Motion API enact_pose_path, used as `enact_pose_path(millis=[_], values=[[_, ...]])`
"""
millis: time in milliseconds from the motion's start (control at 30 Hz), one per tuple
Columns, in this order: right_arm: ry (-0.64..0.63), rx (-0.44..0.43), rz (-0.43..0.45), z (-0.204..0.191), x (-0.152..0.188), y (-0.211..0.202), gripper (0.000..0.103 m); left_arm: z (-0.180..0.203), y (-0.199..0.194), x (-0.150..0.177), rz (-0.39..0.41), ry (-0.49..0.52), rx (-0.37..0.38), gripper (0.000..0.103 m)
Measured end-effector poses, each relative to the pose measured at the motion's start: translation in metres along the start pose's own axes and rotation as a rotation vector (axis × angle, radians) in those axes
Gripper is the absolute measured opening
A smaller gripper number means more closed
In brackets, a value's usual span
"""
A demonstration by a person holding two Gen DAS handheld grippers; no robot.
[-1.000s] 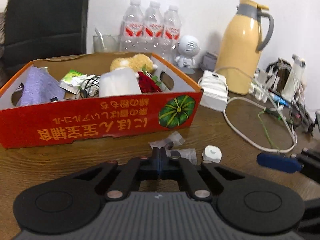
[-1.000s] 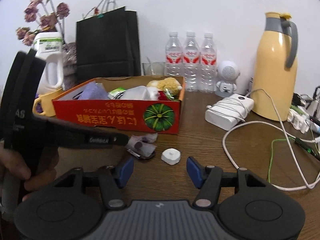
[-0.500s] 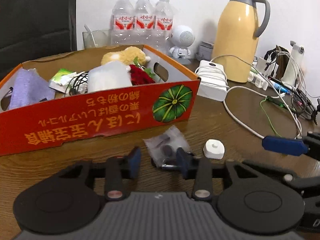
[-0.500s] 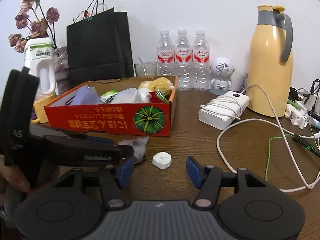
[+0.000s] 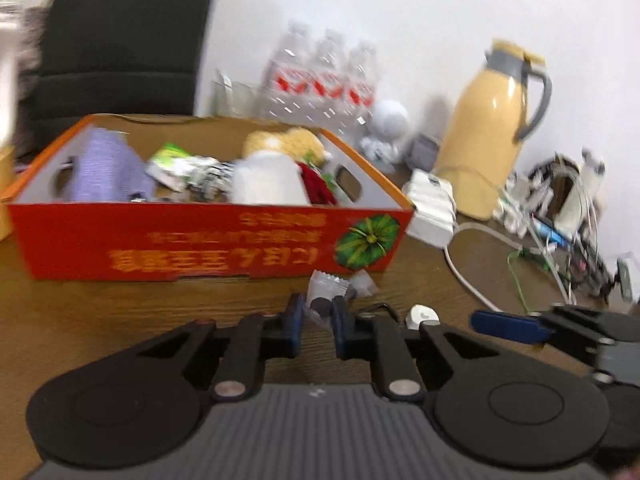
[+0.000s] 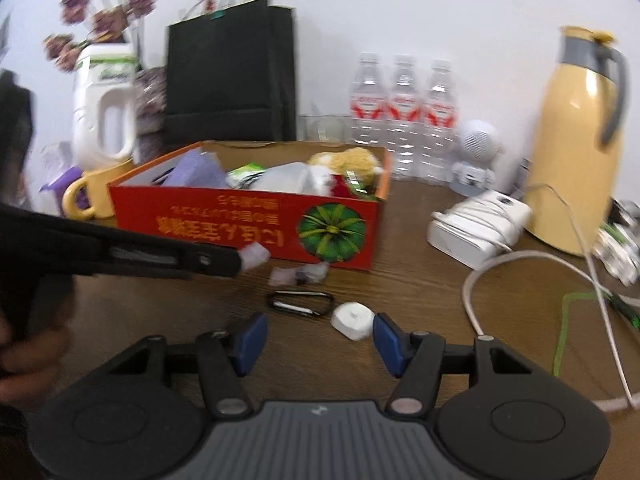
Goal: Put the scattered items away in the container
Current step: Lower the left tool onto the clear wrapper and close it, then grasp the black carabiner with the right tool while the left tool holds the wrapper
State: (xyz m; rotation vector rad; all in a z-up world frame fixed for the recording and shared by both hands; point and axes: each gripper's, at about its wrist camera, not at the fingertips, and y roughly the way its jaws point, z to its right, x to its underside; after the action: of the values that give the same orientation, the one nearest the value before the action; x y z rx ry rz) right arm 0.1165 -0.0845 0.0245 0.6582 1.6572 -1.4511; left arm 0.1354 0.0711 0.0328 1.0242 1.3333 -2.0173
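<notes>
Two tools over table. Left tool (image 5: 316, 322) closing on clear sachet (image 5: 325, 292), lifted before red box (image 5: 200, 240). Right tool (image 6: 316, 338) released; white cap (image 6: 352, 320) between its fingertips, carabiner (image 6: 300, 303) just beyond.

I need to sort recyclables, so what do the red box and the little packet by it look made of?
Red box: likely cardboard, glossy print outside, plain brown inside. Little packet: seemingly thin clear plastic film, crinkled, dark contents showing through, though blur leaves that uncertain.
</notes>
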Motion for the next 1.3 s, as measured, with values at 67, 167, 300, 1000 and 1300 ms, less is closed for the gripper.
enact_pose_path(millis=[67, 167, 300, 1000, 1300], values=[[-0.002, -0.039, -0.023, 0.001, -0.006, 0.013, 0.058, -0.011, -0.017, 0.002, 0.034, -0.033, -0.019, 0.016], [0.042, -0.073, -0.071, 0.004, -0.013, 0.037, 0.058, -0.026, -0.033, 0.008, 0.067, -0.092, -0.042, 0.016], [0.016, -0.041, -0.067, -0.002, -0.016, 0.052, 0.059, -0.036, -0.041, 0.013, 0.078, -0.077, -0.079, 0.016], [-0.218, -0.017, -0.099, -0.051, -0.020, 0.059, 0.020, -0.040, -0.052, 0.016, 0.089, -0.079, -0.087, 0.016], [-0.125, -0.046, -0.073, -0.058, -0.017, 0.033, 0.000, -0.039, -0.057, 0.017, 0.120, -0.063, -0.103, 0.016]])
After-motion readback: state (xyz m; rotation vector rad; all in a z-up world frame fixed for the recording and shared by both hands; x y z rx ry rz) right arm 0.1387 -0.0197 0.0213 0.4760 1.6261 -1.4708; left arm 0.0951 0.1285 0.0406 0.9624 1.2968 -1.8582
